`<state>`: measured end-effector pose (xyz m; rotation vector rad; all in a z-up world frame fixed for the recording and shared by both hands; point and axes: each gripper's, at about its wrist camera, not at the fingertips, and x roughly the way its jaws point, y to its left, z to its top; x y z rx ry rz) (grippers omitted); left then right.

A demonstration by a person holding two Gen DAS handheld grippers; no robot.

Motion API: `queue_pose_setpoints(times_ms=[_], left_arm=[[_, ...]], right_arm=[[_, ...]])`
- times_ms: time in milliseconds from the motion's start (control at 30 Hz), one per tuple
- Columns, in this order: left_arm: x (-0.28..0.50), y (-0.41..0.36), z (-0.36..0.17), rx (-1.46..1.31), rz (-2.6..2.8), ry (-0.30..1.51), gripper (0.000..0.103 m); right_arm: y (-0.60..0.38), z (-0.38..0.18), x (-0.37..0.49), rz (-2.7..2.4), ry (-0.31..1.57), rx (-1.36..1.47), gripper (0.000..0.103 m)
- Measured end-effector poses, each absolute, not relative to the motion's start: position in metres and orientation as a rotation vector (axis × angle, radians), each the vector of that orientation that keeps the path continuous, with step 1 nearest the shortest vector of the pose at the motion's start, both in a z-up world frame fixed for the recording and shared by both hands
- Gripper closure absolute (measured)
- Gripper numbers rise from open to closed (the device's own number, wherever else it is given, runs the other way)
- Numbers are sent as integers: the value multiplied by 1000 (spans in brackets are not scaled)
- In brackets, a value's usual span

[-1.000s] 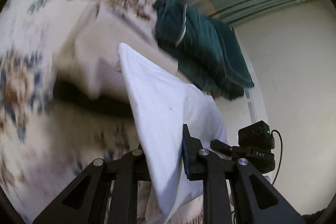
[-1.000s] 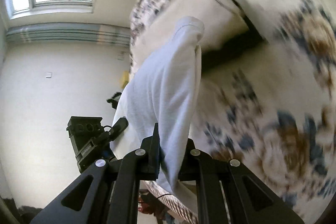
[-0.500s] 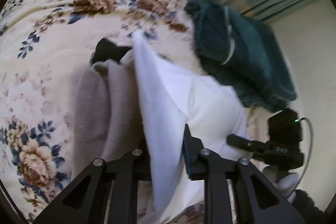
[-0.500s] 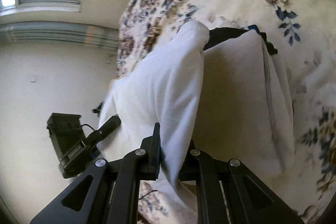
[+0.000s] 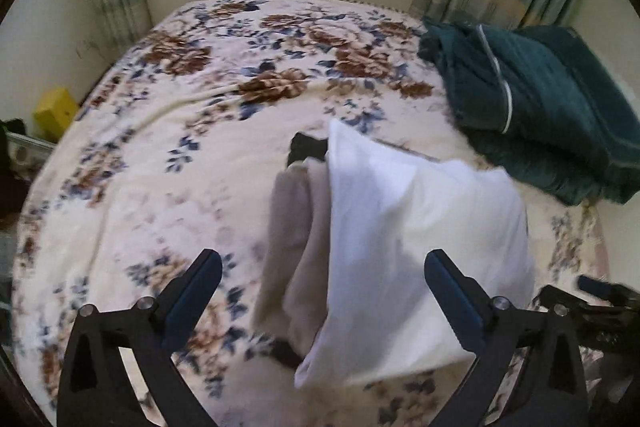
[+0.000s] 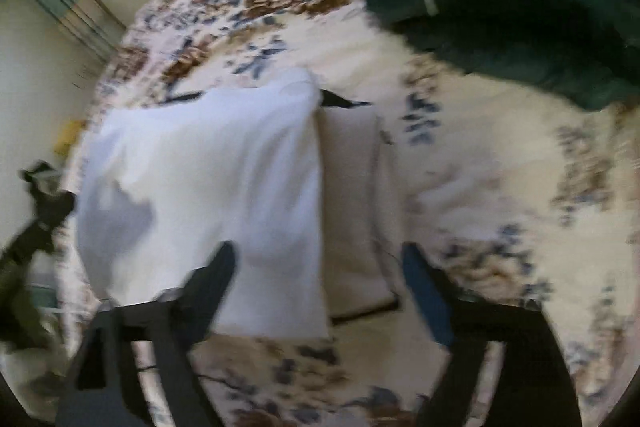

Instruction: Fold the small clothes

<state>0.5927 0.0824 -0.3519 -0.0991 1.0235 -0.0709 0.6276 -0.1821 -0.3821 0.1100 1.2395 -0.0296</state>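
white cloth (image 5: 420, 227) lying folded on the beige cloth (image 5: 296, 235), on the flowery bed cover (image 5: 160, 155), likely to build one neat pile. left gripper (image 5: 320, 283) wide open, holding nothing. right gripper (image 6: 320, 275) wide open too, just above the pile.

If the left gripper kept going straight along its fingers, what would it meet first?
Most likely the folded white cloth lying on the beige garment; the open left gripper points right at it, though depth is hard to judge.
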Motion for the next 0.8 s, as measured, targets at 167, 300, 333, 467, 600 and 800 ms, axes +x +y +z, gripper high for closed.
queue_pose_setpoints(times_ms=[167,300,333,467,600,800], left_arm=[[550,71,-324,-36,-41,995,0],[520,68,-294,-22,-34,976,0],[509,67,-284,-16,-38,970,0],[468,62,-244,14,-37,924,0],[416,59,-196,26,-31,861,0],[346,57,-135,14,-43,806,0]], right_arm=[[-174,-343,575,-145,1170,12,0],[-174,-300,530,-211,1109,2,0],[-174,-290,521,-216,1100,1,0],[-174,-236,475,-232,1047,-6,0],[-169,-178,421,-235,980,-12,0],[-159,-98,335,-221,892,-30,0]])
